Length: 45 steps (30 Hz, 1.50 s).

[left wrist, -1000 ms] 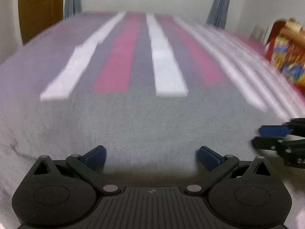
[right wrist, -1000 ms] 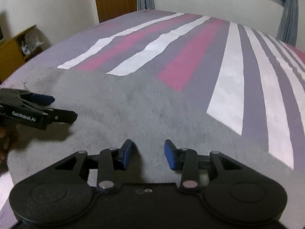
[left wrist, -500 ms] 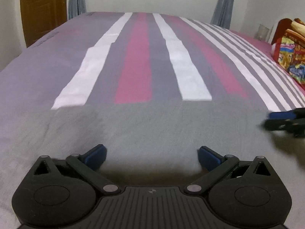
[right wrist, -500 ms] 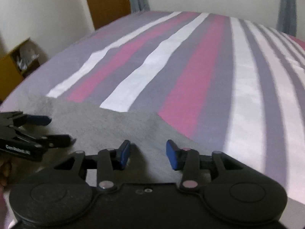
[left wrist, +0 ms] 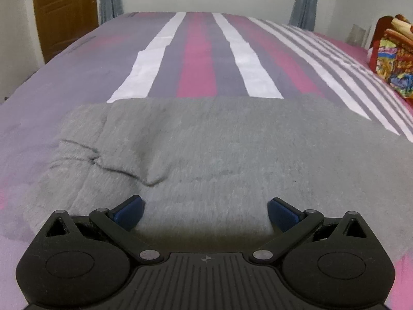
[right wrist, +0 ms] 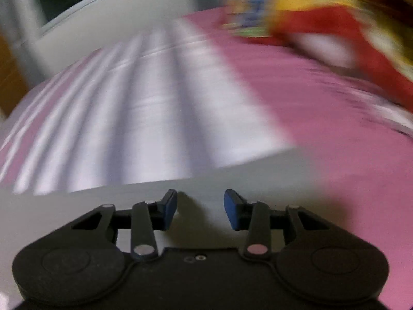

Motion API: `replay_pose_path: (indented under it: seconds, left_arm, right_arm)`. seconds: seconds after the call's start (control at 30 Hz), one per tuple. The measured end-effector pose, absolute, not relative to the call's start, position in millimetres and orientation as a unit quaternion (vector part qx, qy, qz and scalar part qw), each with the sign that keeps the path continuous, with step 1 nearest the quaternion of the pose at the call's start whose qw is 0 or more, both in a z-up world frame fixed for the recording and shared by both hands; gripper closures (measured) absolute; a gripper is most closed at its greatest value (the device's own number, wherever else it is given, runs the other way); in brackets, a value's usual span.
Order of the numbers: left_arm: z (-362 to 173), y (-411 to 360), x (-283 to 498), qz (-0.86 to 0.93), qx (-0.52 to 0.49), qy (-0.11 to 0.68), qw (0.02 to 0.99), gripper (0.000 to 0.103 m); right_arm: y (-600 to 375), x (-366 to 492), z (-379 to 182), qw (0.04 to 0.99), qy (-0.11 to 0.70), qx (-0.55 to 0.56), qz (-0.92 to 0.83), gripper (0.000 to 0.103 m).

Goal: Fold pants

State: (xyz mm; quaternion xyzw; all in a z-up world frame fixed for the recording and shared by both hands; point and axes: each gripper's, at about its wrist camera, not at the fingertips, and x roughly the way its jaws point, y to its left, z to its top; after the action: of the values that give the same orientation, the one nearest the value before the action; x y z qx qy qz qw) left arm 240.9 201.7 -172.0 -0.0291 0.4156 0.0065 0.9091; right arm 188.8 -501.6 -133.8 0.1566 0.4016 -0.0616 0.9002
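The left gripper (left wrist: 205, 213) hangs low over the near edge of the grey fleece pants (left wrist: 219, 149), its blue-padded fingers (left wrist: 127, 211) spread wide with nothing between them. The fabric passes beneath the gap, but whether the tips touch it cannot be told. The right gripper (right wrist: 200, 210) is also spread, though less widely, and pinches nothing; its view is heavily smeared, showing only pale grey cloth (right wrist: 155, 188) under the fingers.

Outward from the left gripper, the pants lie as a broad, flat grey slab across the near part of the striped bedsheet (left wrist: 198, 59). The far edge runs fairly straight from left to right. At the left end the cloth bunches into a rumpled lip with a dark crease (left wrist: 103, 160) running toward the middle. Farther off to the right sits a bright patterned cushion (left wrist: 395, 59), well apart from the garment; a wooden door (left wrist: 64, 13) stands at the far left.

Judging by how the pants lie, they are already doubled into a compact slab, and the step in hand looks like a pause between folds with both grippers free. The next move probably calls for each gripper to take a hold of one edge, likely the rumpled left end, pinching through all layers so none slips, then carrying it across evenly to keep the edges aligned.
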Motion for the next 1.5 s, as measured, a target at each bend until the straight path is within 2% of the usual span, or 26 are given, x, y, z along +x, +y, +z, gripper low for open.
replay_pose_path:
  seconds: [0.1, 0.17, 0.3, 0.33, 0.37, 0.4, 0.47, 0.5, 0.6, 0.7, 0.9, 0.97, 1.0, 1.07, 1.17, 1.23, 1.37, 1.43, 1.5]
  left_arm:
    - [-155.8, 201.4, 218.8, 0.008, -0.053, 0.386, 0.921, 0.000]
    - [-153.1, 204.2, 204.0, 0.009, -0.062, 0.374, 0.925, 0.000]
    - [-177.6, 214.3, 194.0, 0.017, -0.057, 0.413, 0.909, 0.000]
    - [-179.8, 213.8, 192.2, 0.018, -0.057, 0.410, 0.910, 0.000]
    - [-179.2, 214.2, 192.8, 0.023, -0.064, 0.411, 0.909, 0.000]
    - [-175.6, 213.3, 193.5, 0.031, -0.069, 0.413, 0.908, 0.000]
    - [-167.6, 210.1, 189.8, 0.039, -0.074, 0.402, 0.912, 0.000]
    - [-164.4, 208.7, 186.2, 0.041, -0.076, 0.396, 0.914, 0.000]
    - [-162.0, 207.0, 170.3, 0.046, -0.064, 0.376, 0.923, 0.000]
    - [-170.3, 208.4, 161.6, 0.047, -0.054, 0.380, 0.922, 0.000]
    - [-182.0, 211.8, 171.5, 0.063, -0.088, 0.393, 0.913, 0.000]
    - [-184.1, 211.6, 174.5, 0.069, -0.091, 0.394, 0.912, 0.000]
    - [-184.7, 211.5, 174.8, 0.071, -0.090, 0.394, 0.912, 0.000]
    - [-185.7, 210.5, 174.5, 0.073, -0.088, 0.395, 0.912, 0.000]
    - [-186.0, 211.4, 172.9, 0.071, -0.088, 0.394, 0.912, 0.000]
    - [-187.0, 211.0, 173.4, 0.072, -0.087, 0.393, 0.913, 0.000]
    - [-186.5, 213.0, 176.9, 0.072, -0.087, 0.397, 0.911, 0.000]
    - [-176.7, 214.3, 174.2, 0.069, -0.083, 0.392, 0.913, 0.000]
    - [-164.4, 219.3, 157.0, 0.061, -0.085, 0.350, 0.931, 0.000]
  right_arm:
    - [-521.6, 154.7, -117.9, 0.906, 0.379, 0.170, -0.084, 0.057]
    - [-521.7, 122.4, -104.2, 0.919, 0.346, 0.181, -0.054, 0.057]
    - [-510.6, 89.1, -114.5, 0.922, 0.321, 0.216, 0.010, 0.059]
    - [-512.9, 89.3, -124.5, 0.913, 0.341, 0.223, 0.005, 0.060]
    - [-517.2, 93.1, -140.1, 0.899, 0.369, 0.234, -0.011, 0.068]
    - [-523.5, 91.8, -149.0, 0.891, 0.372, 0.260, -0.022, 0.081]
    - [-537.1, 76.8, -143.3, 0.886, 0.328, 0.327, -0.028, 0.073]
    - [-539.0, 66.3, -137.1, 0.891, 0.302, 0.337, -0.026, 0.063]
    - [-547.1, 42.0, -134.6, 0.888, 0.274, 0.368, -0.034, 0.062]
    - [-557.5, 27.9, -154.5, 0.867, 0.282, 0.408, -0.041, 0.062]
    - [-562.8, 38.4, -190.4, 0.828, 0.258, 0.498, -0.012, 0.063]
    - [-560.9, 51.0, -189.9, 0.831, 0.256, 0.494, -0.016, 0.069]
    - [-556.9, 58.2, -183.9, 0.840, 0.264, 0.473, -0.023, 0.086]
    - [-548.7, 65.4, -160.8, 0.867, 0.259, 0.425, -0.013, 0.088]
    - [-548.2, 52.6, -118.4, 0.896, 0.192, 0.398, 0.027, 0.089]
    - [-548.4, 45.7, -111.1, 0.913, 0.179, 0.364, 0.032, 0.089]
    - [-555.5, 78.7, -175.6, 0.865, 0.333, 0.374, -0.031, 0.089]
    - [-552.1, 74.9, -172.3, 0.870, 0.314, 0.378, -0.034, 0.086]
    - [-547.7, 72.5, -171.0, 0.875, 0.313, 0.369, -0.036, 0.086]
